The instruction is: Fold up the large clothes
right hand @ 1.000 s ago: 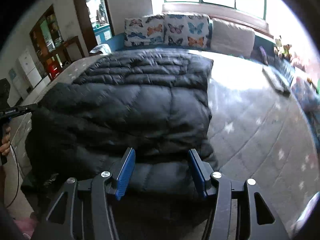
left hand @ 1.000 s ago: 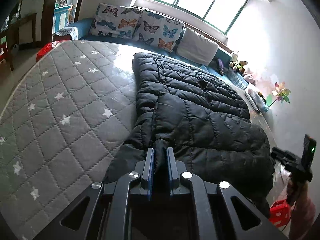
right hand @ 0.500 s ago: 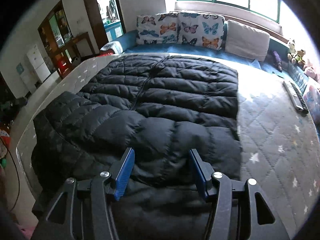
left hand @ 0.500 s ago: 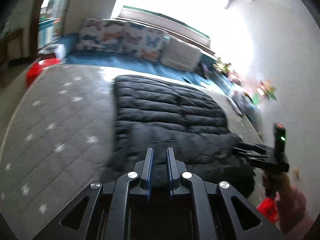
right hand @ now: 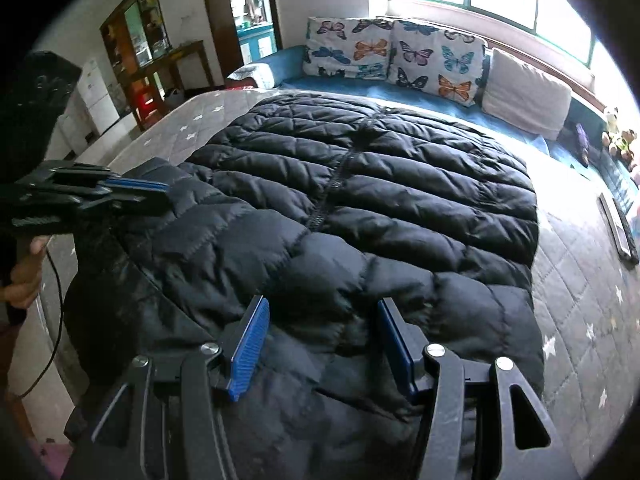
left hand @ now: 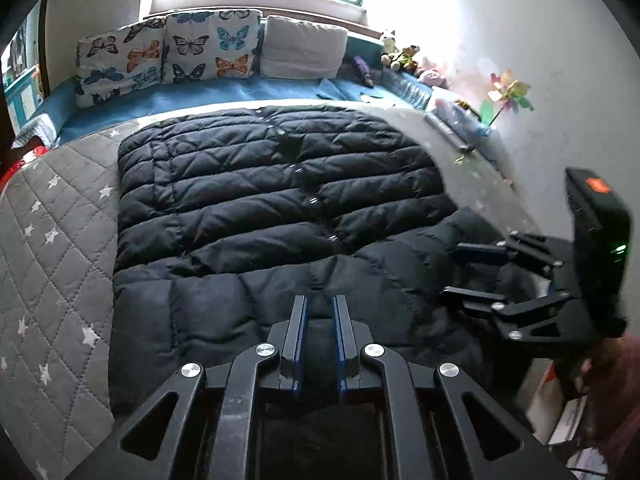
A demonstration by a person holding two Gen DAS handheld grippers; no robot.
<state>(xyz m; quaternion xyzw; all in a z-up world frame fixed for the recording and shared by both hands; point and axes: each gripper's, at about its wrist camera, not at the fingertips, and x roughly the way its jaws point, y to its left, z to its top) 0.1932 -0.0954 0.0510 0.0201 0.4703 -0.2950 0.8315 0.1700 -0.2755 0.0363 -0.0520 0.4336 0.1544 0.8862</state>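
A black quilted puffer jacket (left hand: 280, 200) (right hand: 400, 208) lies spread on the grey star-patterned mattress (left hand: 60, 240) (right hand: 580, 300), its zip running away from me. My left gripper (left hand: 320, 304) is shut on a thin pinch of the jacket's near edge. In the right wrist view the left gripper (right hand: 162, 194) holds that edge raised, with fabric hanging below it. My right gripper (right hand: 322, 312) stands half wide, its blue pads (right hand: 250, 340) pressed on a thick puffy fold of the near edge. The right gripper (left hand: 452, 269) also shows at the jacket's right corner.
Butterfly cushions (left hand: 168, 52) (right hand: 384, 52) and a white pillow (left hand: 304, 48) line the blue bench under the window. Stuffed toys (left hand: 396, 52) and a pinwheel (left hand: 508, 92) stand at the right wall. A flat remote-like object (right hand: 618, 224) lies on the mattress. A red stool (right hand: 144, 100) stands on the floor at left.
Both grippers moved along the bed's near edge with the jacket. The left wrist rolled, and the right gripper now sits much closer in its view. The bunched near part lies flatter.
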